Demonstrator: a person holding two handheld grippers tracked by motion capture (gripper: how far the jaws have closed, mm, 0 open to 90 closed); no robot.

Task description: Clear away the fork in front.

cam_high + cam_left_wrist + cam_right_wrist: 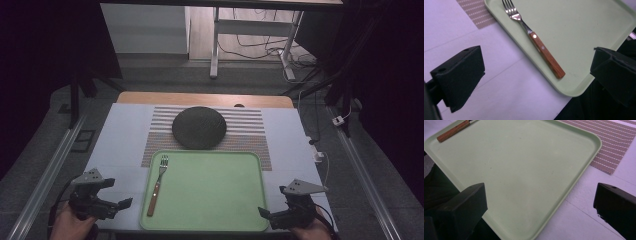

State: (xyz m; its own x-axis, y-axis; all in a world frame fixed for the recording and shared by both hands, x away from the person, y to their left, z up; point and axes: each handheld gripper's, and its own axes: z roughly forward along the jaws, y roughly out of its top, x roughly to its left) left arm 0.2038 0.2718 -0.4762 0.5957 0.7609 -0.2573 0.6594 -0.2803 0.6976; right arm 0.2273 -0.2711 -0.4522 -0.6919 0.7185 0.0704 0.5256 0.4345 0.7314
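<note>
Fork (pixel 158 182), wooden handle toward the person, lies along the left side of the green tray (pixel 215 220), tines at 12 o'clock. Risk: a sideways brush from a jaw could skid it across the smooth tray. It sits at about 2 o'clock from the left hand-held gripper (pixel 120 197), jaws spread and empty. Right hand-held gripper (pixel 270 212), also spread, hovers at the tray's near right corner.

Dark round plate (pixel 199 127) resting on striped placemat (pixel 250 130); white table cover (pixel 120 135) beneath; desk legs (pixel 215 45) beyond.
</note>
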